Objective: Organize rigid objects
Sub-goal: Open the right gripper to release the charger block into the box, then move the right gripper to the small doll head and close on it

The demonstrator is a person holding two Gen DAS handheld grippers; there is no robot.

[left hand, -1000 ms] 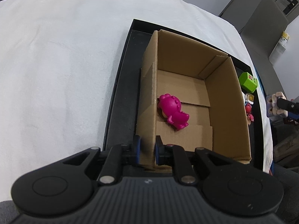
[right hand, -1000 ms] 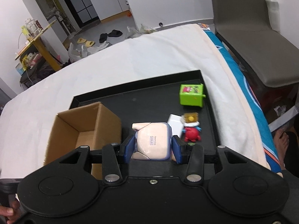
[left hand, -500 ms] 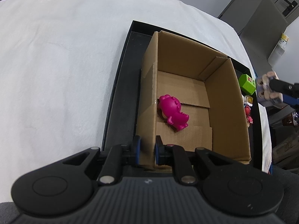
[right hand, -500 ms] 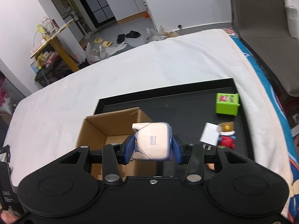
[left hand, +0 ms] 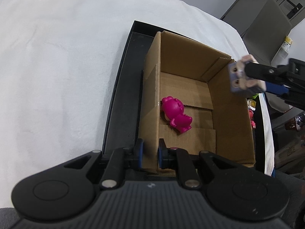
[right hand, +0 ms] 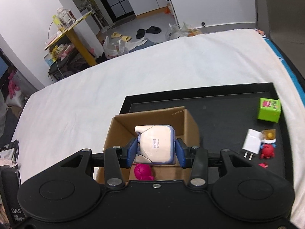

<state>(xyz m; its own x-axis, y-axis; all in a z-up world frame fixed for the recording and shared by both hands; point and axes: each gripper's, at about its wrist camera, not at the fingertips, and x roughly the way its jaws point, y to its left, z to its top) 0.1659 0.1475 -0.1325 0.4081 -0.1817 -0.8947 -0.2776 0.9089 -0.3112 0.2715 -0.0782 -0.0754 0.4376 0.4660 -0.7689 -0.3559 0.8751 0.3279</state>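
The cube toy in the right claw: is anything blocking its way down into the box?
Nothing visible does. The cube toy, held by the right claw, hangs over the open box. Inside lies only the pink toy, against the left wall, with bare floor beside it. The left claw only grips the near wall.

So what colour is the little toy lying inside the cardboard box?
Bright pink. The toy lies on the floor of the cardboard box, clearest in the left wrist view.
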